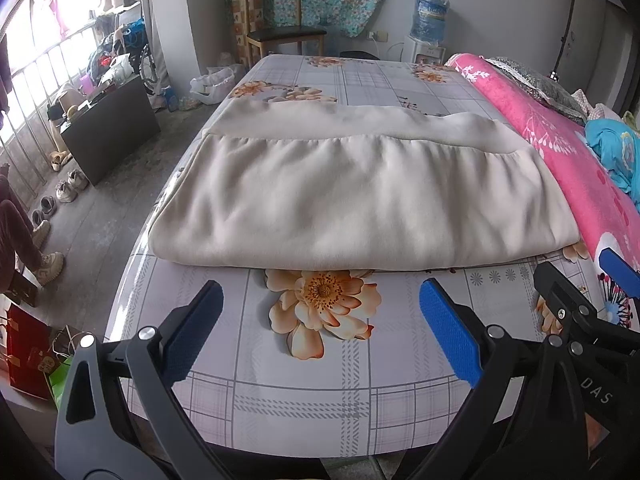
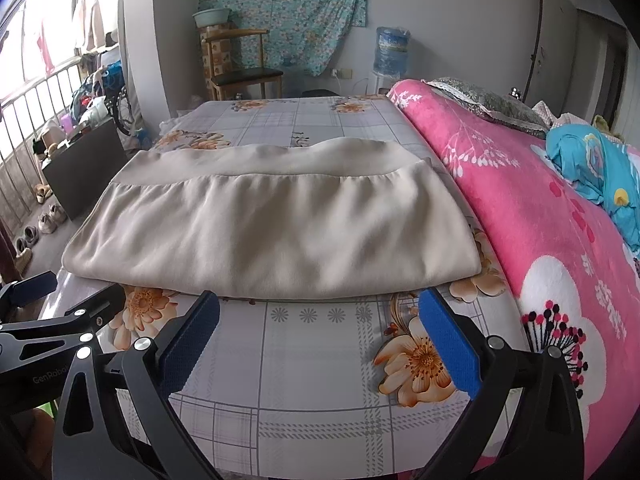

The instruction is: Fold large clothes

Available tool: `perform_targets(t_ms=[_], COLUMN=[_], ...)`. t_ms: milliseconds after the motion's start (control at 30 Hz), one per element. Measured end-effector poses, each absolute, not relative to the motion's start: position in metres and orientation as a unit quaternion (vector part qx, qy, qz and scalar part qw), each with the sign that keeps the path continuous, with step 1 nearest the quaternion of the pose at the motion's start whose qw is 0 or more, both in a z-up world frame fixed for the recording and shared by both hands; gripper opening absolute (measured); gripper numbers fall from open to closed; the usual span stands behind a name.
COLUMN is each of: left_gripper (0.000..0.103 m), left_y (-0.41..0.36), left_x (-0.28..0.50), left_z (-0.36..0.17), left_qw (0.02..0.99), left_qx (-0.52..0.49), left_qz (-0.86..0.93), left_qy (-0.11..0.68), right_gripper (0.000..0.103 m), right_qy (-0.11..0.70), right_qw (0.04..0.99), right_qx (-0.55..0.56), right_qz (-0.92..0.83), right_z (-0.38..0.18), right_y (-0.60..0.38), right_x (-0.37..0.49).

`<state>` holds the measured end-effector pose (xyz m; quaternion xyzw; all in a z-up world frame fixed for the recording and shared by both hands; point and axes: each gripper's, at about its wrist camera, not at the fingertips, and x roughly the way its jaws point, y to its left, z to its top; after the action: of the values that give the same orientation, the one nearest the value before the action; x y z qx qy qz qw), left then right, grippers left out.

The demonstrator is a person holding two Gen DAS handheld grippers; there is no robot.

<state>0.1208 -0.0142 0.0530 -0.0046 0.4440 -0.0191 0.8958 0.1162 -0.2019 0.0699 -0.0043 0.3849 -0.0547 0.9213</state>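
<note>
2 grippers, left gripper (image 1: 320, 332) and right gripper (image 2: 320, 332), gape wide (blue textured pads) before soft beige folded garment (image 1: 360, 196).

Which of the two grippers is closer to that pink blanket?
Right. The right gripper hovers open beside the pink blanket, while the left gripper sits farther left, near the bed's opposite edge.

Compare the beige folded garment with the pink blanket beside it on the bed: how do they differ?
The beige garment is plain; the pink blanket carries white and dark flower prints. The garment lies flat in a folded stack on the flowered sheet; the blanket forms a raised mound along the bed's right side. Both are soft textiles on the same bed.
</note>
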Motion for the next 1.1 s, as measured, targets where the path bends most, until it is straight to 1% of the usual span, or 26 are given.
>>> perform_targets(t_ms=[1100], left_gripper=[0.095], left_y=[-0.012], left_x=[0.1215], left_z=[0.0536], left_qw=[0.896], left_qx=[-0.005], left_qz=[-0.017], left_qy=[0.444], right_gripper=[0.097], right_qy=[0.385], right_qw=[0.921], right_qx=[-0.004], right_qz=[-0.055], right_z=[0.0701], right_y=[-0.2015], right_x=[0.1164])
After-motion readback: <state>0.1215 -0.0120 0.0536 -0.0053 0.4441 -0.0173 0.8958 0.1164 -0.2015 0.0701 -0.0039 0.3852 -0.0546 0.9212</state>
